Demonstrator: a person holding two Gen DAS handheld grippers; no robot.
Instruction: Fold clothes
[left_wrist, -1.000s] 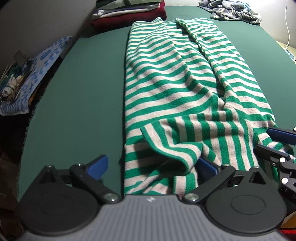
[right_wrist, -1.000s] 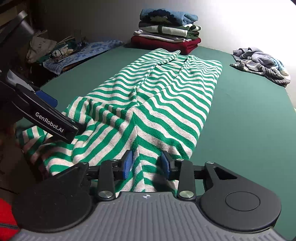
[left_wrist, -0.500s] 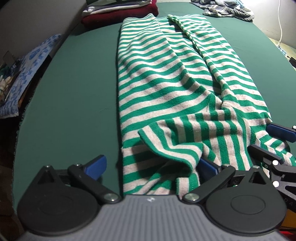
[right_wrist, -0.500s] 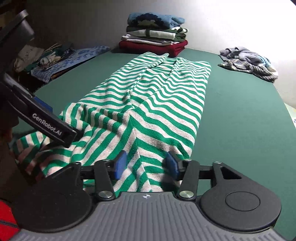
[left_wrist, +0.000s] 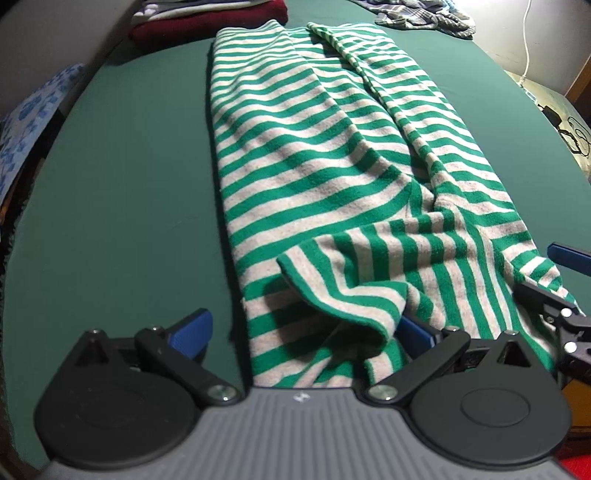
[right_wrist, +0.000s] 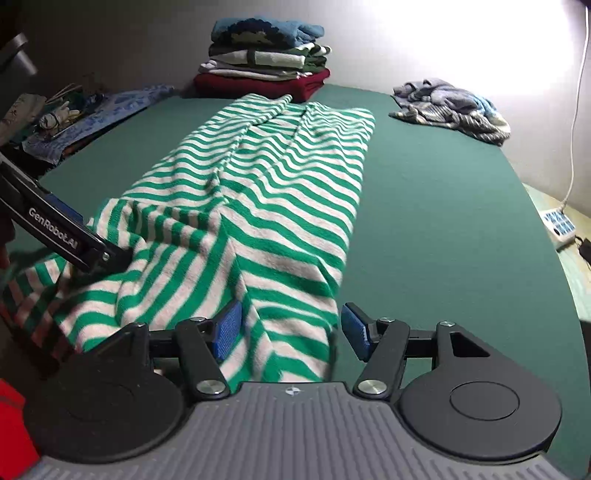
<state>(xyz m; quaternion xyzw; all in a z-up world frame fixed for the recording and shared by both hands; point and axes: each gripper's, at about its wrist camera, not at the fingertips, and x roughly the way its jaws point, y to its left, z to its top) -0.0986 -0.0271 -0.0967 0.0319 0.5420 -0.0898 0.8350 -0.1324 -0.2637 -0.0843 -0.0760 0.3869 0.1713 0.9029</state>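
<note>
A green and white striped garment (left_wrist: 314, 155) lies lengthwise on the green table (left_wrist: 122, 192), folded into a long strip; it also shows in the right wrist view (right_wrist: 266, 192). Its near end is rumpled, with a flap turned over. My left gripper (left_wrist: 303, 332) is open, its jaws wide on either side of the near hem, which lies between them. My right gripper (right_wrist: 291, 328) is open around the garment's near right corner. Each gripper shows in the other's view: the right one (left_wrist: 554, 291) and the left one (right_wrist: 62, 236).
A stack of folded clothes (right_wrist: 262, 62) stands at the table's far end. A crumpled blue-grey pile (right_wrist: 450, 107) lies at the far right. A blue patterned cloth and clutter (right_wrist: 85, 114) sit off the left edge. A power strip and cable (right_wrist: 557, 221) lie on the floor right.
The right gripper's jaws have opened wide, letting go of the hem they were pinching. Both grippers have moved forward a little. The left jaws stay open.
</note>
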